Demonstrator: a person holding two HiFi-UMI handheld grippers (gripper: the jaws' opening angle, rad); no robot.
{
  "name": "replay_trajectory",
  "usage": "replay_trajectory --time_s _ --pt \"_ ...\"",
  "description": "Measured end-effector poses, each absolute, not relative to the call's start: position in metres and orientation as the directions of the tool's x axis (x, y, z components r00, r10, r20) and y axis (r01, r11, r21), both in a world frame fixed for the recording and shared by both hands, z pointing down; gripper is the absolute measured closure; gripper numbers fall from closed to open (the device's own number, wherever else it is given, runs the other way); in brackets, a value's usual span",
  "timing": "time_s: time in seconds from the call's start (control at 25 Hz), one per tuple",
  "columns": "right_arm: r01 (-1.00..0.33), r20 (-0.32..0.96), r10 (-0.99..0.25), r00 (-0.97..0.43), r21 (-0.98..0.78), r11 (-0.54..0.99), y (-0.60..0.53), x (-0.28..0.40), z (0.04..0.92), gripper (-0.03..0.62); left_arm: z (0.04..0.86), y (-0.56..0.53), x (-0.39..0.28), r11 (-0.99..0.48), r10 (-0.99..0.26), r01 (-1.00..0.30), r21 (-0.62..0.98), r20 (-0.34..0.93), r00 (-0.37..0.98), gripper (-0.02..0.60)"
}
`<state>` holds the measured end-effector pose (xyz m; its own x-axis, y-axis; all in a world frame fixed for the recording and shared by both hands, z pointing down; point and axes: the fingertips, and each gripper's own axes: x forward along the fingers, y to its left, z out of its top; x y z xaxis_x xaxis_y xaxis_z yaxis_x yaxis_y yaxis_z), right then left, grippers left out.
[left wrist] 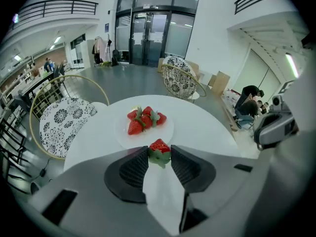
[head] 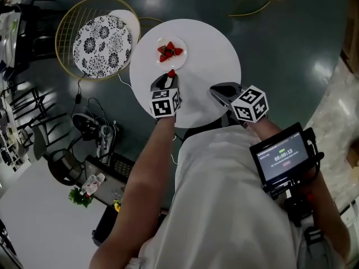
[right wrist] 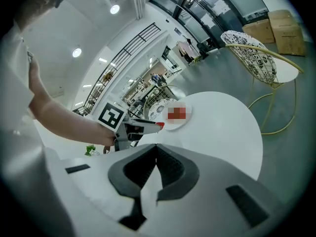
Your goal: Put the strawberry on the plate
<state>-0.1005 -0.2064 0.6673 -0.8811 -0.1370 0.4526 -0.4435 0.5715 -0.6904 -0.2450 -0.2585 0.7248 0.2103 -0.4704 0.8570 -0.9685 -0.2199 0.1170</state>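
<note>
A red strawberry (left wrist: 159, 150) with green leaves is clamped between the jaws of my left gripper (left wrist: 159, 157), just short of the white plate (left wrist: 168, 130). That plate (head: 182, 59) holds several strawberries (left wrist: 143, 120) in a heap (head: 169, 51). From the head view, the left gripper (head: 170, 77) hovers over the round white table (head: 213, 55) at the plate's near rim, the held strawberry (head: 171, 73) at its tip. My right gripper (head: 220, 92) is over the table's near right part, its jaws shut and empty (right wrist: 152, 149). The right gripper view shows the left gripper (right wrist: 140, 127) carrying the strawberry (right wrist: 159, 125).
A wire chair with a black-and-white patterned cushion (head: 102, 42) stands left of the table. Cables and gear (head: 92, 130) lie on the dark floor to the left. A second patterned chair (left wrist: 180, 78) stands beyond the table. People (left wrist: 249, 100) crouch at the far right.
</note>
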Motion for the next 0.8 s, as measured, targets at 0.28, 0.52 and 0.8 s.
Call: replay_trajectory --time_s 0.28,0.52,0.8 --pt "-0.465 0.463 -0.153 -0.873 -0.694 0.550 -0.204 -0.095 0.669 0.586 0.727 -0.287 -0.232 -0.273 -0.463 -0.953 0.128 0.851 0.247 0.448" --pt "-0.492 0.476 -0.177 -0.862 -0.695 0.525 -0.205 -0.086 0.673 0.586 0.743 -0.300 -0.240 -0.269 -0.432 -0.957 0.106 0.875 0.218 0.448" --pt "-0.504 0.486 -0.182 -0.855 -0.694 0.514 -0.204 -0.079 0.676 0.586 0.755 -0.306 -0.236 -0.256 -0.411 -0.957 0.134 0.881 0.234 0.446"
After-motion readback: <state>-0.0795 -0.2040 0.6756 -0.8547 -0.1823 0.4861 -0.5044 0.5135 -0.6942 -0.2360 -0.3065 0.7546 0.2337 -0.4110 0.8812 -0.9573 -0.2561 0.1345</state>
